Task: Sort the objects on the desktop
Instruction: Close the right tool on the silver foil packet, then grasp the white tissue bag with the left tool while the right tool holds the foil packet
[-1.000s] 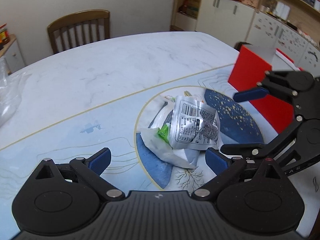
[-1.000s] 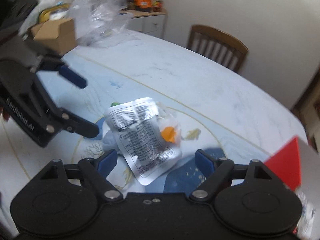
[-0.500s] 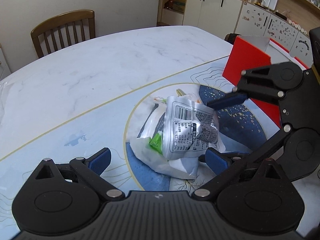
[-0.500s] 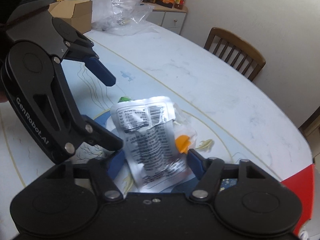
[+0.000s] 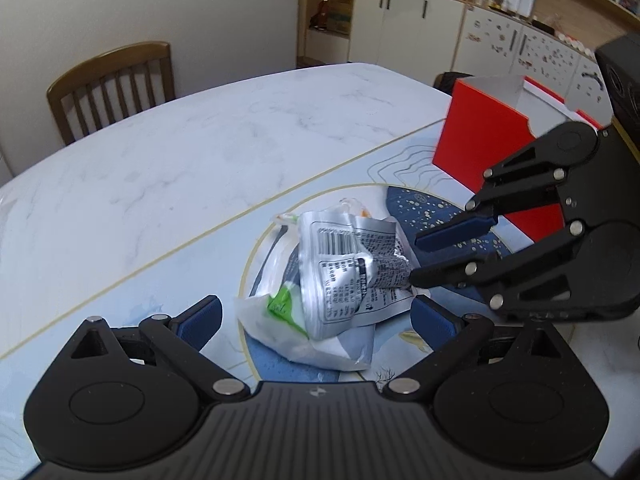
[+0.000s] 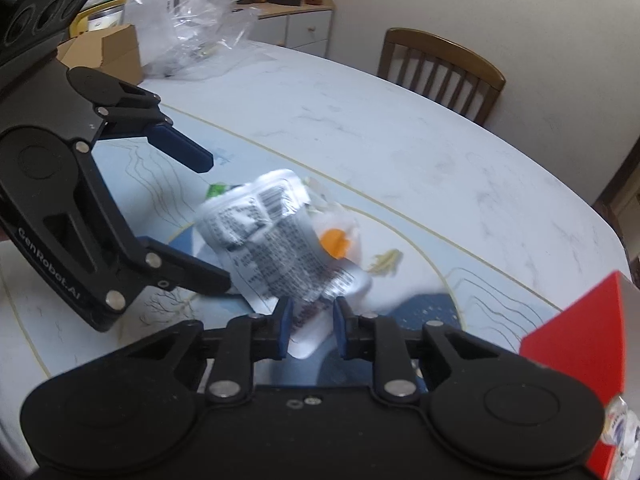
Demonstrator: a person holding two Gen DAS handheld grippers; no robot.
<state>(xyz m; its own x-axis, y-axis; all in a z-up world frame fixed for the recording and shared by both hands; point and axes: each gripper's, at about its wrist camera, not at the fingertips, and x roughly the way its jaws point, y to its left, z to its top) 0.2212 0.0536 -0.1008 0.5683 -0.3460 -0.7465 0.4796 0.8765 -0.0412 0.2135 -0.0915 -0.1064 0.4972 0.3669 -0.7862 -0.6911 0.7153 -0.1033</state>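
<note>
Right gripper (image 6: 310, 316) has just clamped the pouch (image 6: 276, 240); left gripper (image 5: 316, 316) gapes beside it; next, lift toward the box (image 5: 480, 140)

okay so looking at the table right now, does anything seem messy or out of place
Yes. A small heap of litter sits in the middle of the table: a crumpled silver wrapper lies over a white plastic bag. The right tool is shut on the wrapper's corner; the left tool is open beside the heap.
</note>
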